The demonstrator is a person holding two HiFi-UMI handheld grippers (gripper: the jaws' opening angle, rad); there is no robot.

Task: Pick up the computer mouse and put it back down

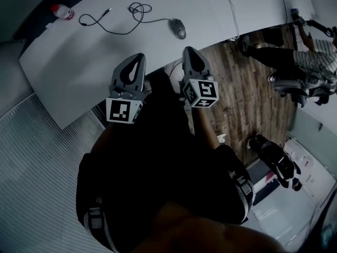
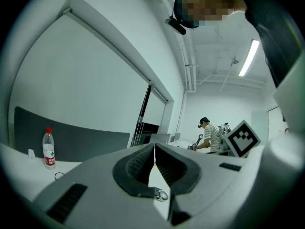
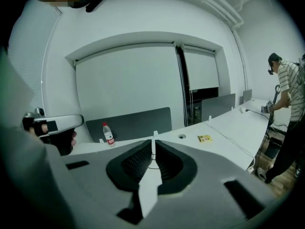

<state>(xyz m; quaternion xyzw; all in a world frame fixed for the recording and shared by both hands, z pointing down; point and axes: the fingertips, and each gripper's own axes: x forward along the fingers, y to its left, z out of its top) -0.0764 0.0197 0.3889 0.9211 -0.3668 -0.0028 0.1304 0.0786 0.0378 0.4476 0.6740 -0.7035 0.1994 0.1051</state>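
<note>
Computer mouse (image 1: 178,28) lies on the white desk (image 1: 79,62) near its front edge, with its cable (image 1: 138,9) looped behind and a water bottle (image 1: 62,12) well apart. Left gripper (image 1: 138,58) and right gripper (image 1: 189,51) hover at that edge, both with jaws together and empty.

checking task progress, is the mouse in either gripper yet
No, the mouse lies on the desk, apart from the left gripper and the right gripper.
</note>
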